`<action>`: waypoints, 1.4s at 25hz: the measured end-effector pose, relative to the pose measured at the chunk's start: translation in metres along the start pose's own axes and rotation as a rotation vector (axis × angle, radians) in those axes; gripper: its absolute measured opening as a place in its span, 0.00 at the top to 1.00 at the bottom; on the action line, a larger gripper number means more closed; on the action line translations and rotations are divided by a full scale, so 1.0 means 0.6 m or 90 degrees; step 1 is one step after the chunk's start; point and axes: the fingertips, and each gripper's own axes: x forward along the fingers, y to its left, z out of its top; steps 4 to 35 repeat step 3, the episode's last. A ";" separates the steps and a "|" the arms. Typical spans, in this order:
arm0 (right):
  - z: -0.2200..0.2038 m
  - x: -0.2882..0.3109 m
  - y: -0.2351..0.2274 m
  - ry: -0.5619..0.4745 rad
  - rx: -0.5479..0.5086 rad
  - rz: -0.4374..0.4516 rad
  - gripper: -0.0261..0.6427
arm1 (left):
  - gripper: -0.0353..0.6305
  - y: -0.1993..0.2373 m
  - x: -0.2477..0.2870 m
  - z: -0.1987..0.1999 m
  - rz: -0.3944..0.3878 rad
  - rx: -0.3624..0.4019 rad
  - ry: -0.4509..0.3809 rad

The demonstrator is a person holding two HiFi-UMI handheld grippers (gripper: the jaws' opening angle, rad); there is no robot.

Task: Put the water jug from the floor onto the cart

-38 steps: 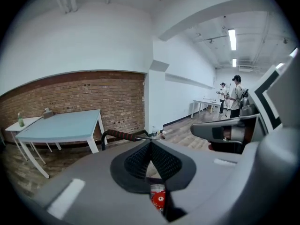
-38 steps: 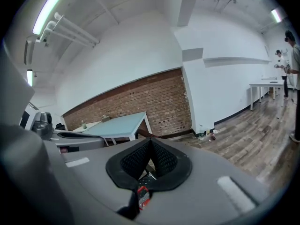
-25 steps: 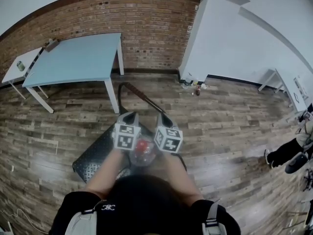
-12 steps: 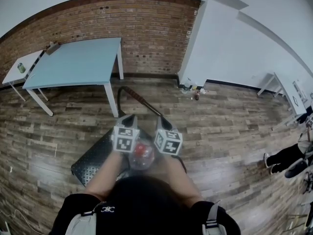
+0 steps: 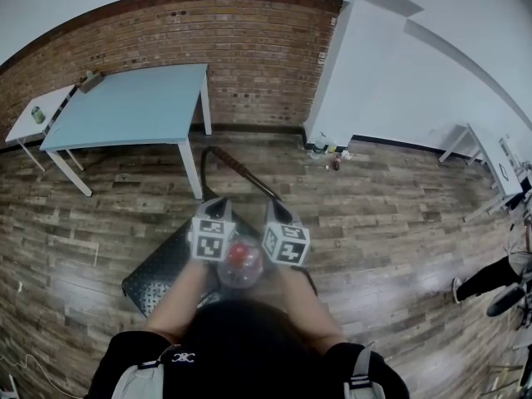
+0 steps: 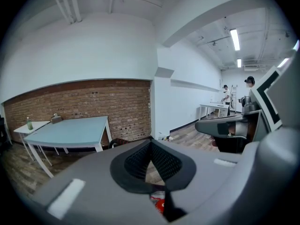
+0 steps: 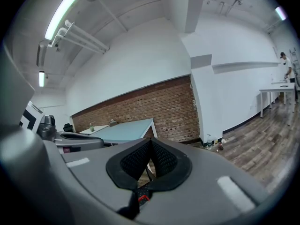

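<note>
In the head view a clear water jug (image 5: 241, 263) with a red cap sits between my two grippers, over the near end of a black perforated platform cart (image 5: 162, 271). I cannot tell whether it rests on the deck. The left gripper (image 5: 218, 201) flanks the jug on its left and the right gripper (image 5: 278, 199) on its right. Both point forward toward the cart's curved handle (image 5: 235, 163). In the left gripper view the left gripper (image 6: 151, 142) has its pads meeting, with the red cap (image 6: 159, 203) below them. The right gripper (image 7: 151, 141) is likewise shut on nothing.
A light blue table (image 5: 129, 105) stands ahead left before the brick wall, with a small white table (image 5: 33, 115) beside it. Bottles (image 5: 332, 152) lie at the white wall's foot. A person's legs (image 5: 495, 285) show at the right edge. White tables (image 5: 490, 152) stand far right.
My grippers and the jug have hardly moved. The person at the right edge has shifted further out of the picture.
</note>
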 end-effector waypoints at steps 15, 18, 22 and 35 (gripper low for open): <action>-0.004 -0.005 -0.005 -0.001 0.004 -0.003 0.94 | 0.95 -0.003 -0.001 -0.006 0.000 0.000 0.005; -0.004 -0.005 -0.005 -0.001 0.004 -0.003 0.94 | 0.95 -0.003 -0.001 -0.006 0.000 0.000 0.005; -0.004 -0.005 -0.005 -0.001 0.004 -0.003 0.94 | 0.95 -0.003 -0.001 -0.006 0.000 0.000 0.005; -0.004 -0.005 -0.005 -0.001 0.004 -0.003 0.94 | 0.95 -0.003 -0.001 -0.006 0.000 0.000 0.005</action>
